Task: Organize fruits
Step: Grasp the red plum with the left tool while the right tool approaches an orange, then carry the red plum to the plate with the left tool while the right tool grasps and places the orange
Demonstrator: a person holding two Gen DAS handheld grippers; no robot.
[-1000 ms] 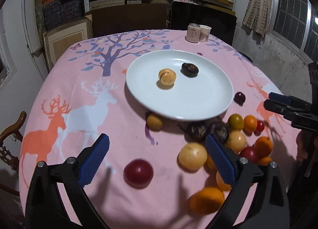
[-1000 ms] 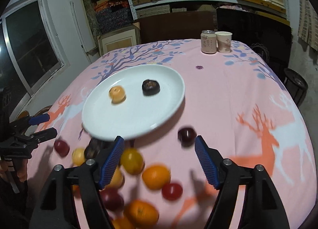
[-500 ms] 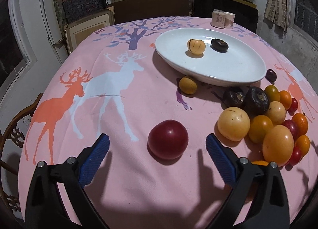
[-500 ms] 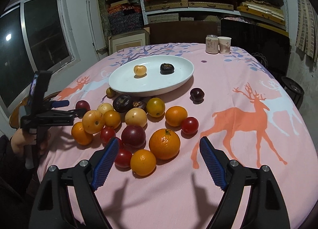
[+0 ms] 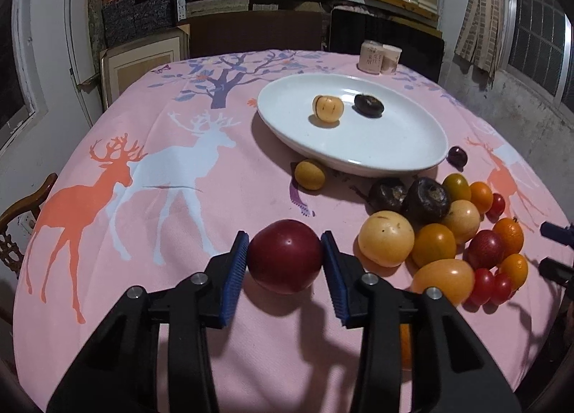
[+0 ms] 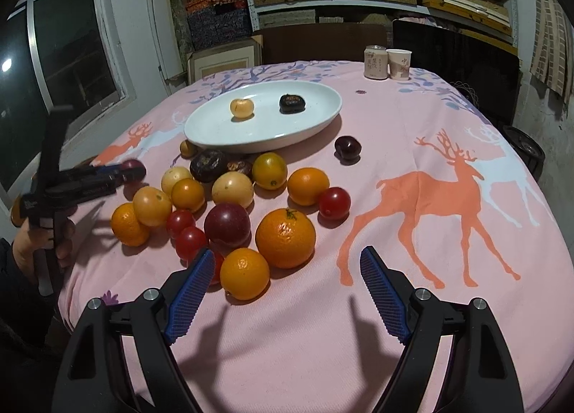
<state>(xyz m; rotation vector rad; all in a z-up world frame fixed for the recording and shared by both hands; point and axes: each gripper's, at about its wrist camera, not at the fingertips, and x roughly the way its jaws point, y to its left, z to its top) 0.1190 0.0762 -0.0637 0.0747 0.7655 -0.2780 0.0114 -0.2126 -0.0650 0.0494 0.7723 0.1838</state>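
A dark red plum (image 5: 285, 259) lies on the pink deer tablecloth, and my left gripper (image 5: 285, 239) is closing on it, both blue pads touching its sides. The right wrist view shows the same grip at far left: left gripper (image 6: 118, 172), plum (image 6: 134, 167). A white plate (image 5: 394, 158) holds a yellow fruit (image 5: 327, 109) and a dark fruit (image 5: 368, 104). Several oranges, tomatoes and yellow fruits are piled (image 6: 229, 190) in front of the plate (image 6: 222, 137). My right gripper (image 6: 287, 253) is open just short of a small orange (image 6: 244, 272) and a large orange (image 6: 286, 238), holding nothing.
A can (image 6: 375, 62) and a paper cup (image 6: 399, 64) stand at the table's far edge. A lone dark plum (image 6: 347, 147) lies right of the plate. A wooden chair (image 5: 21, 205) is at the left, with shelves behind. A hand (image 6: 39, 241) holds the left gripper.
My left gripper came down around the red plum and its jaws closed onto it. My right gripper drew back from the plate to the near side of the fruit pile, still open.
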